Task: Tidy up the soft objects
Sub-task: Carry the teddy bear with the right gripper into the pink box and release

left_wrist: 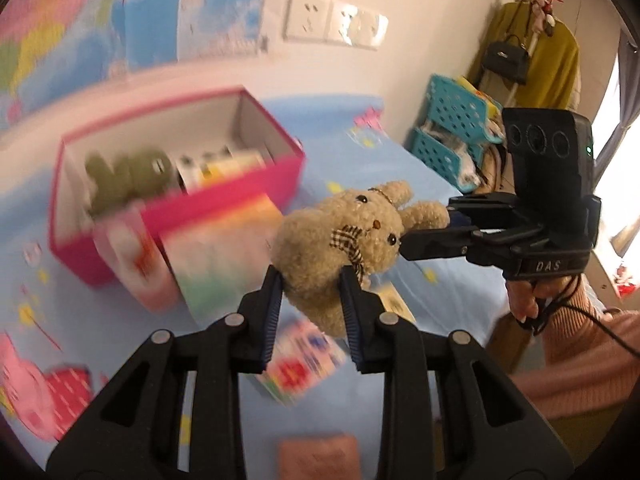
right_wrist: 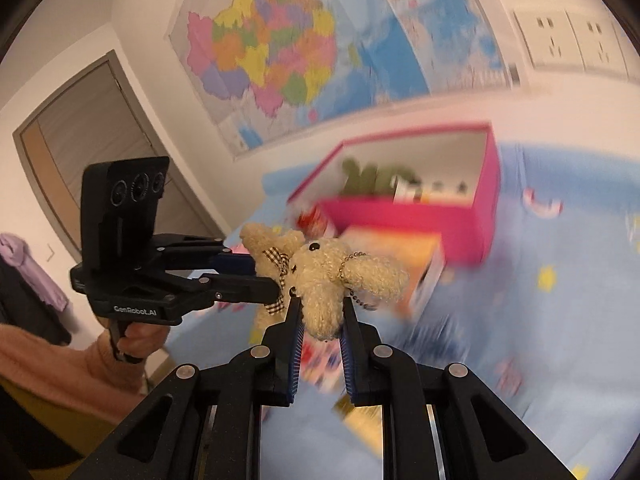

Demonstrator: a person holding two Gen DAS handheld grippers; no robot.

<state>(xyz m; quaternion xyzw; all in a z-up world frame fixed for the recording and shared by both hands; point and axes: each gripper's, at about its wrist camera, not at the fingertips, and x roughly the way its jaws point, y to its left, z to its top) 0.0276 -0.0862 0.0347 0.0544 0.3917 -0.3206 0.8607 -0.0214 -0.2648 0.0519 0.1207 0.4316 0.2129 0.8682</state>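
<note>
We note the plush bunny held aloft between both tools: left tool clamped on its body, right tool pinching an ear. Beyond them, a pink box sits on the blue bed.

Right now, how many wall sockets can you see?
2. Both white plastic wall sockets sit side by side on the cream wall, right of the colourful map: one nearer the map, the other beside it. More may be out of view.
</note>
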